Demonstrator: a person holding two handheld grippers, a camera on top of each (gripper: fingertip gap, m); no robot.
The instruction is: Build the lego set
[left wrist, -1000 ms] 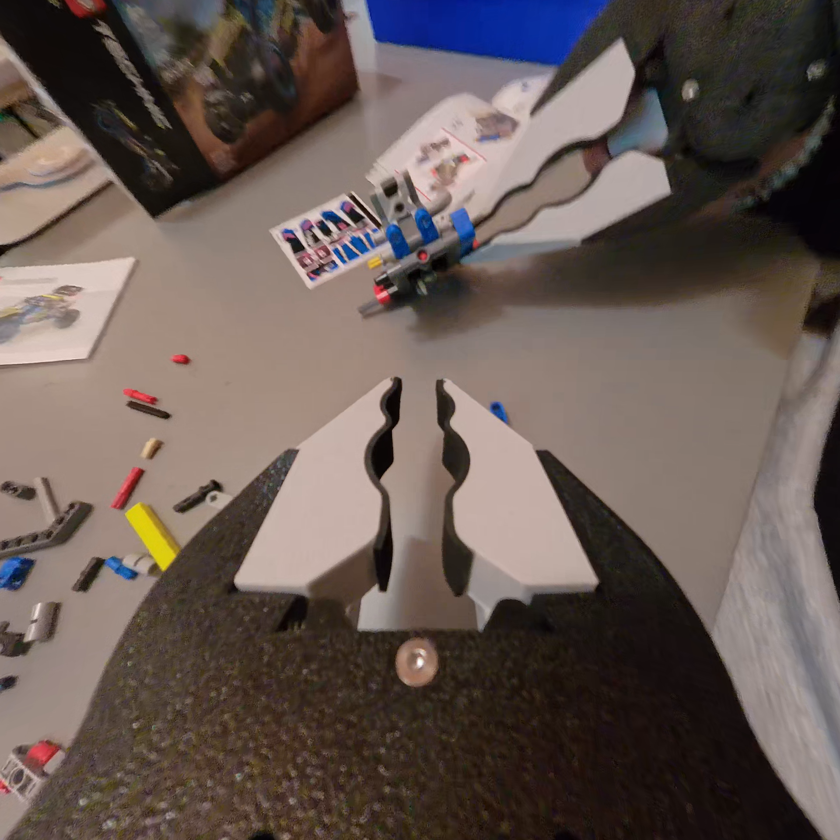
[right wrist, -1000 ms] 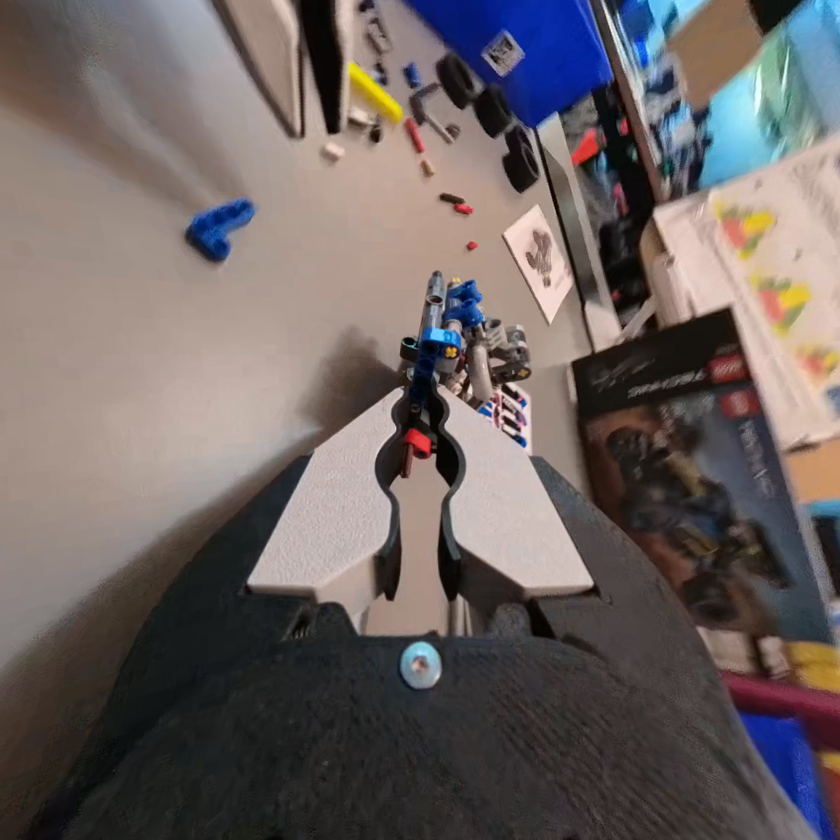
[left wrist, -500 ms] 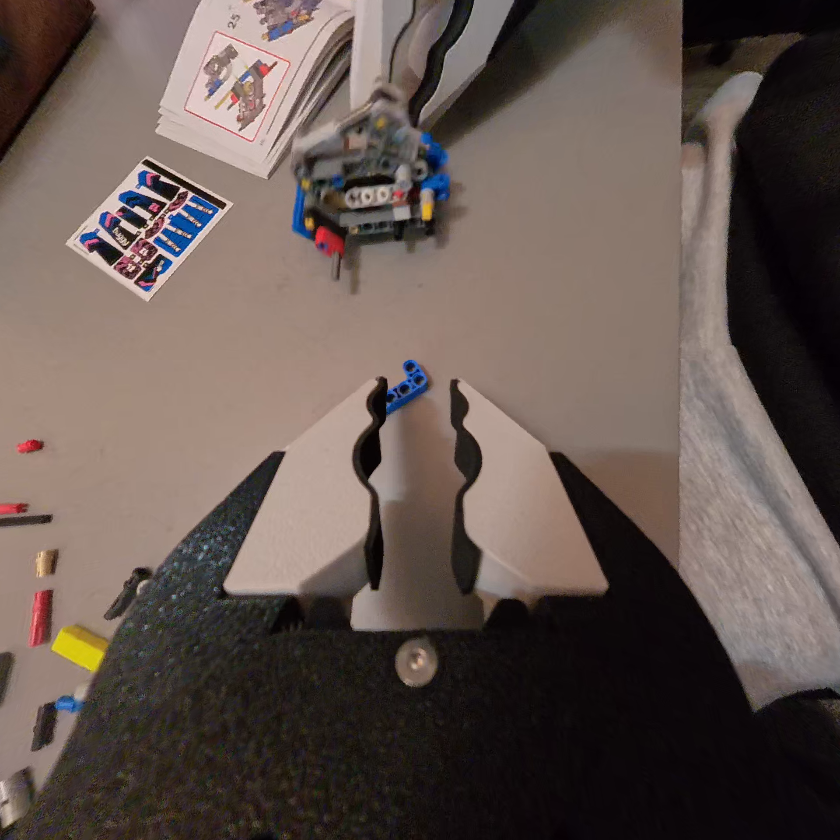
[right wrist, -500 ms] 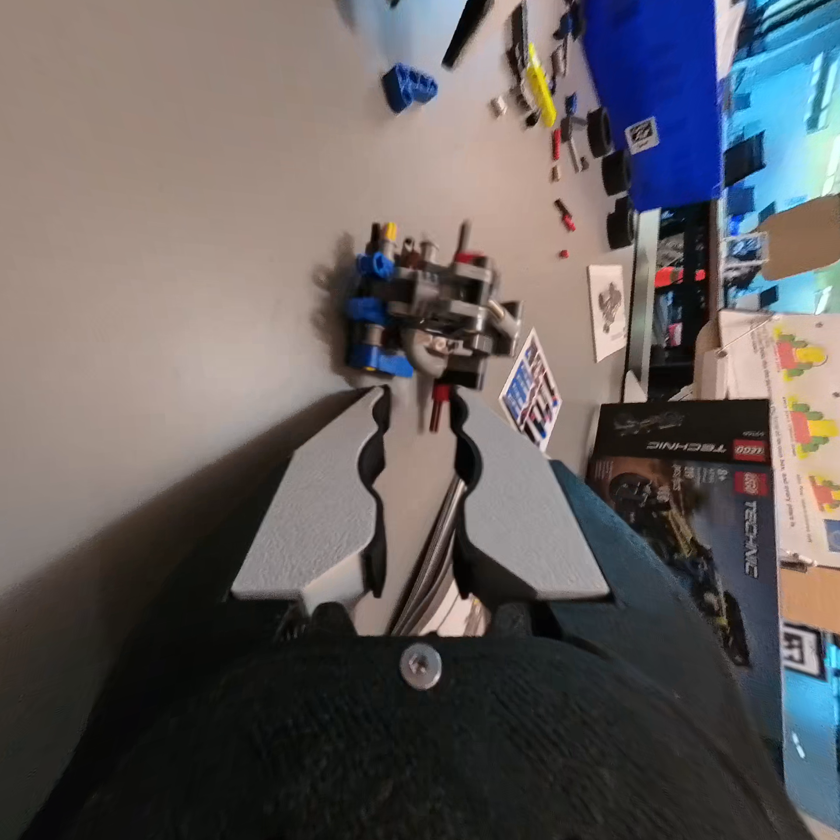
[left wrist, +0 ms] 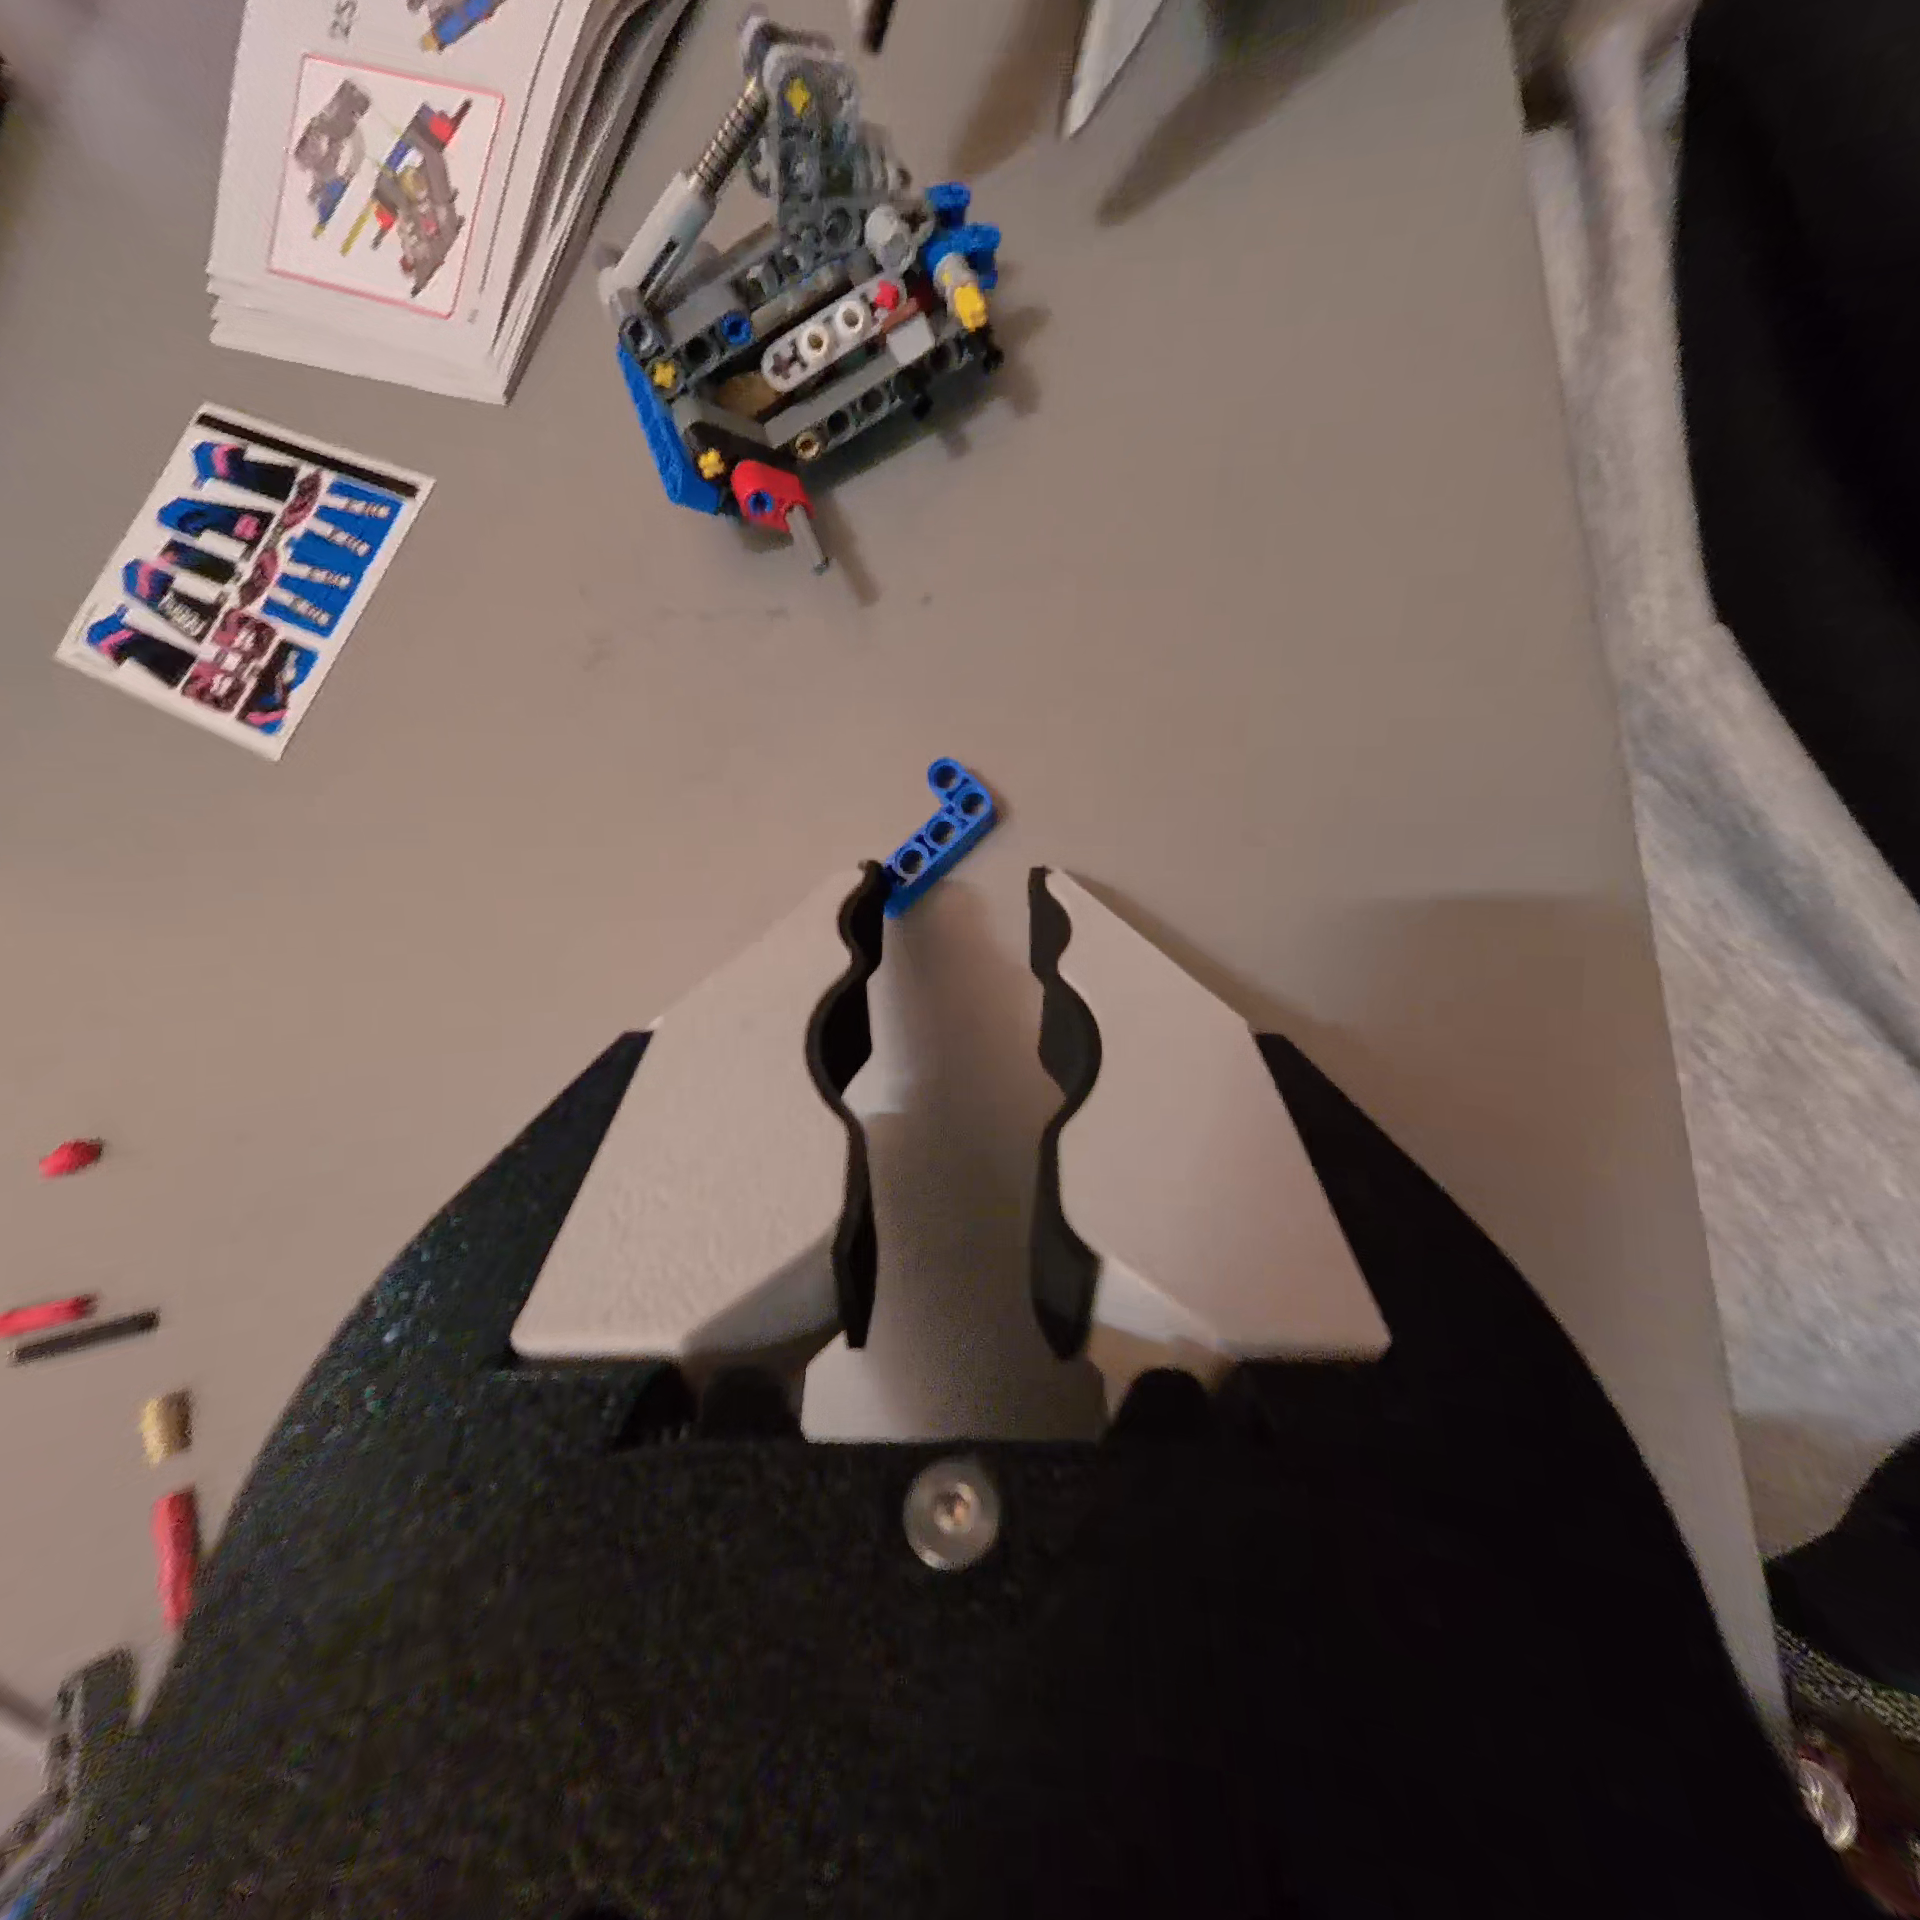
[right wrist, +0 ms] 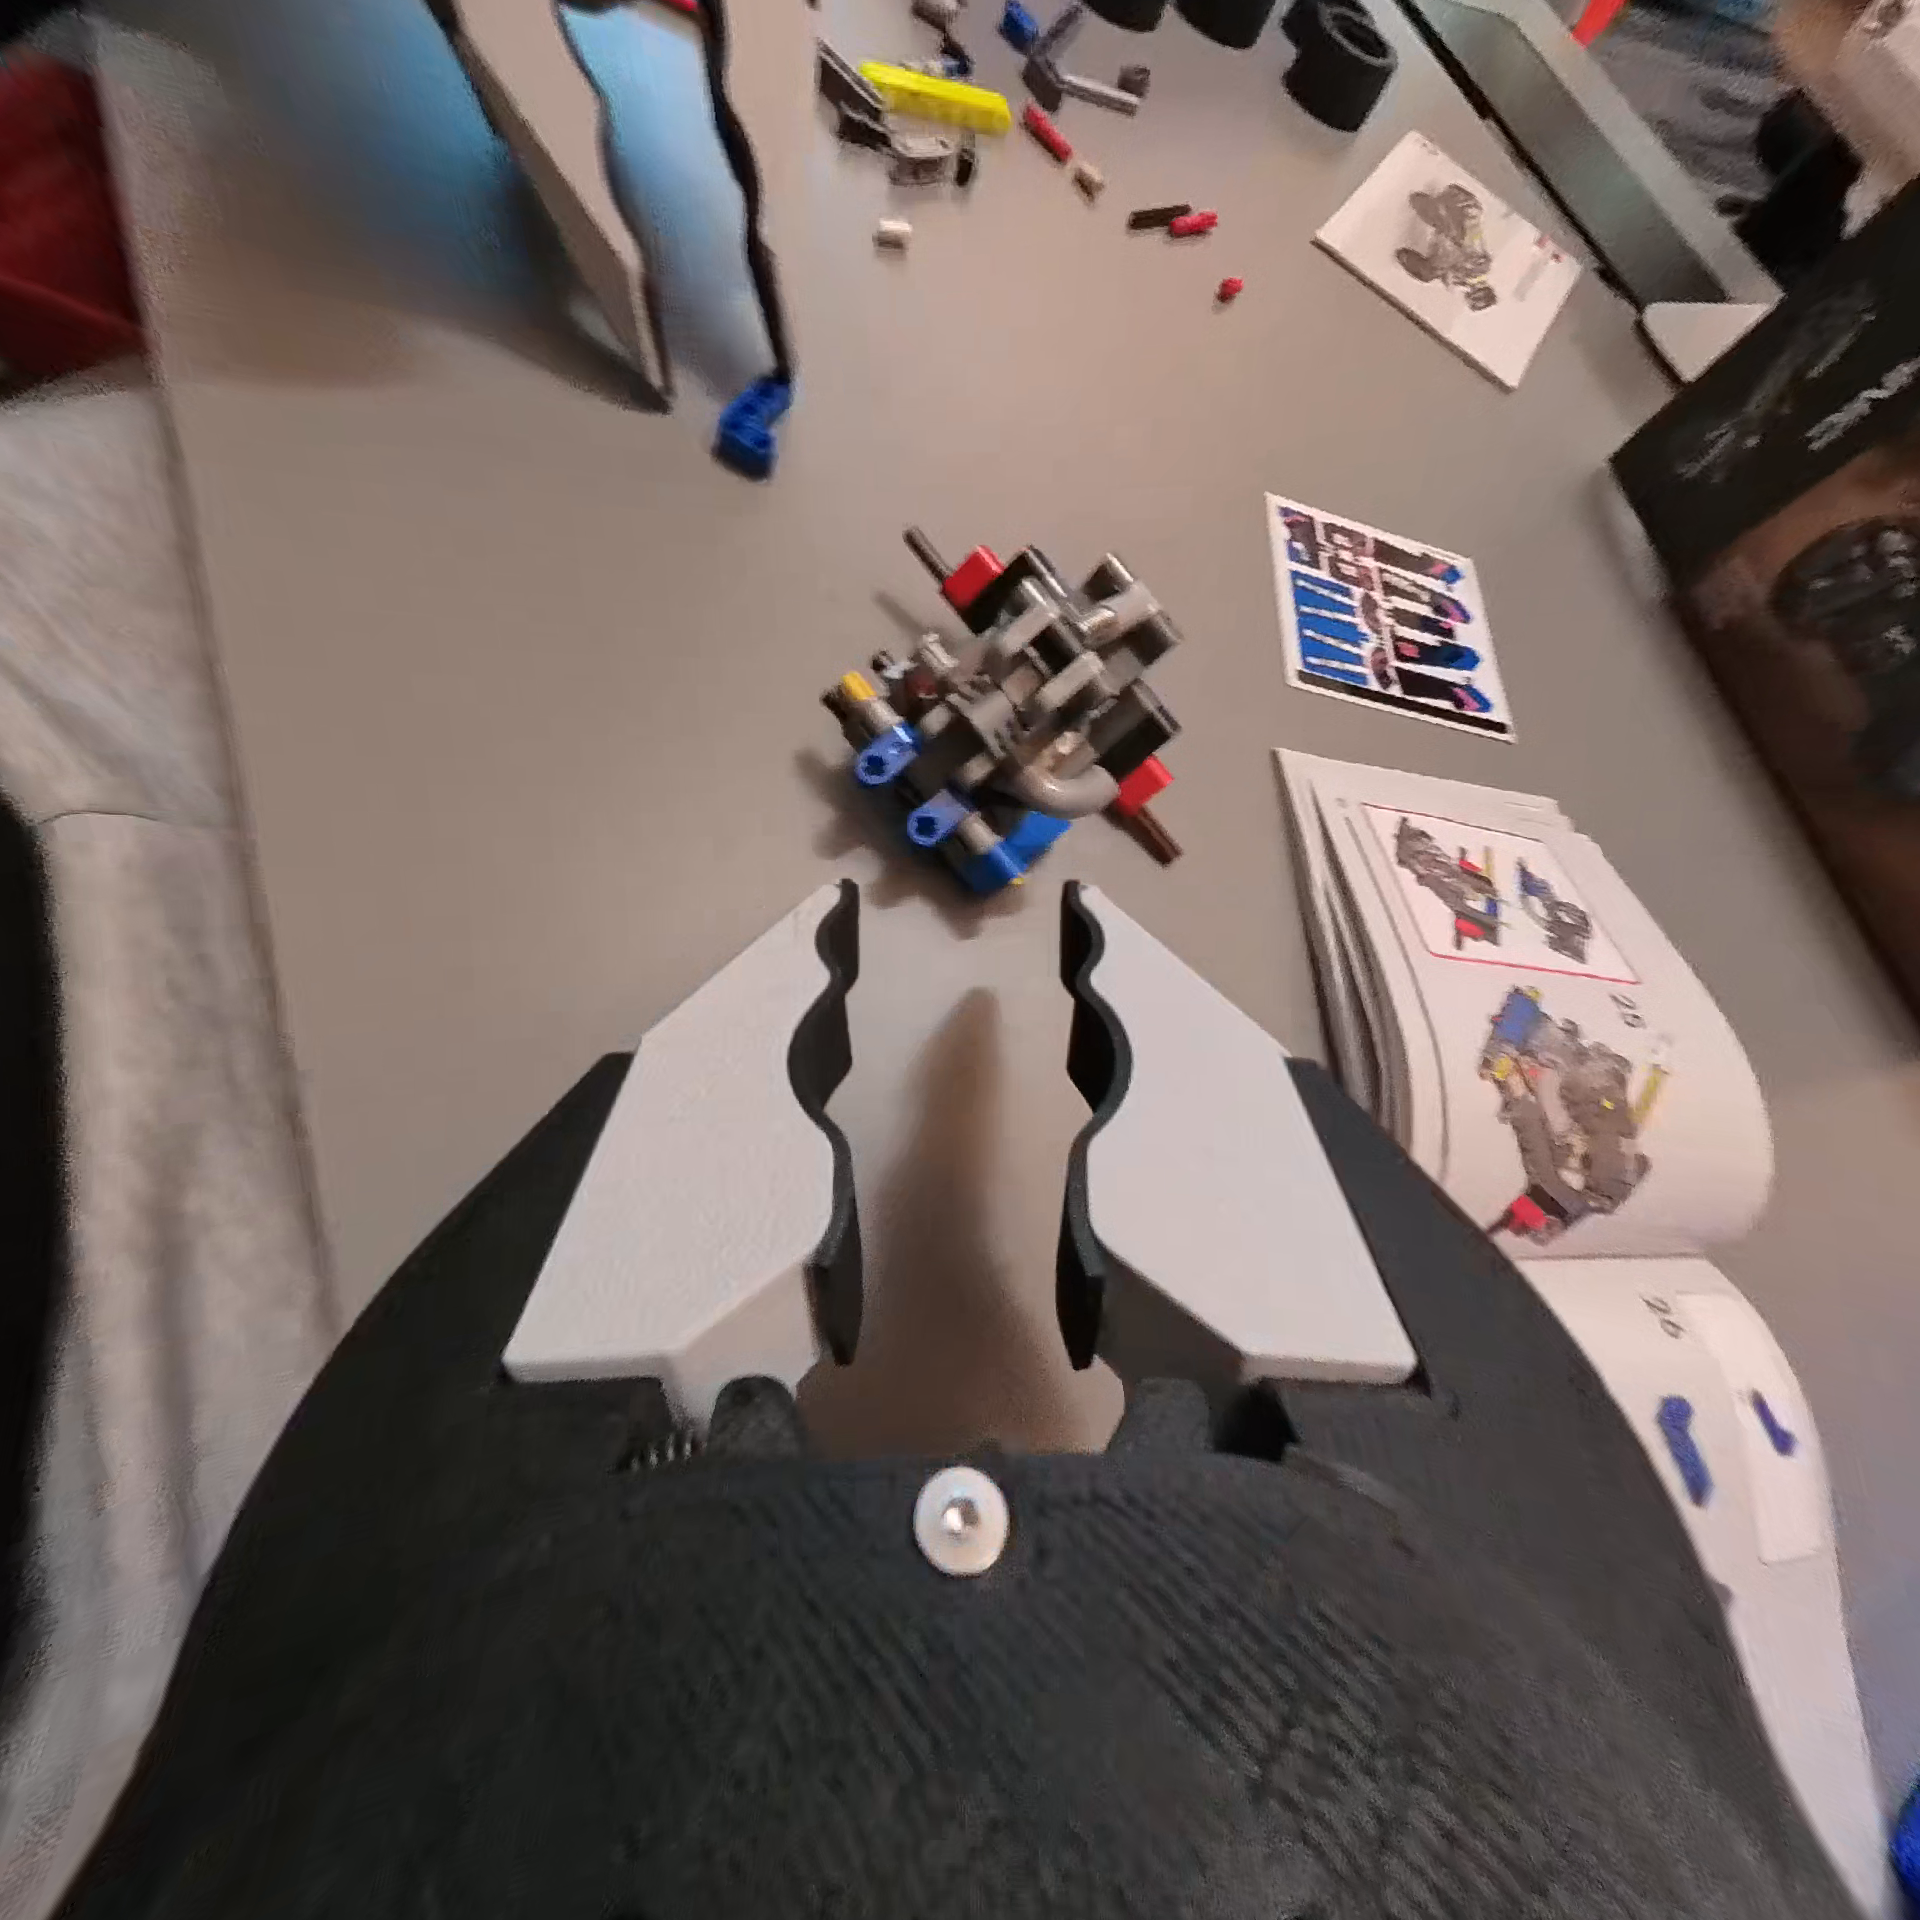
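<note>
The part-built grey, blue and red lego assembly [left wrist: 805, 312] stands free on the grey table [left wrist: 1195, 644]; it also shows in the right wrist view [right wrist: 1008, 707]. A small blue L-shaped beam [left wrist: 940, 831] lies flat on the table just beyond the tips of my left gripper [left wrist: 951, 883], which is open and empty. The beam also shows in the right wrist view [right wrist: 753, 421], under the far left gripper's fingers [right wrist: 613, 197]. My right gripper [right wrist: 958, 899] is open and empty, just short of the assembly.
An open instruction booklet [right wrist: 1507, 1018] and a sticker sheet [right wrist: 1382, 623] lie right of the assembly. The set's dark box [right wrist: 1808, 499] stands far right. Several loose parts [right wrist: 935, 104], black tyres [right wrist: 1335, 62] and a leaflet [right wrist: 1449, 255] lie at the far side. The table edge [left wrist: 1590, 675] runs alongside grey cloth. One gripper's finger ends stand about 15 cm off the other's.
My right gripper let go of the assembly, opened and drew back; the assembly now rests on the table. My left gripper swung over the blue beam and opened wider.
</note>
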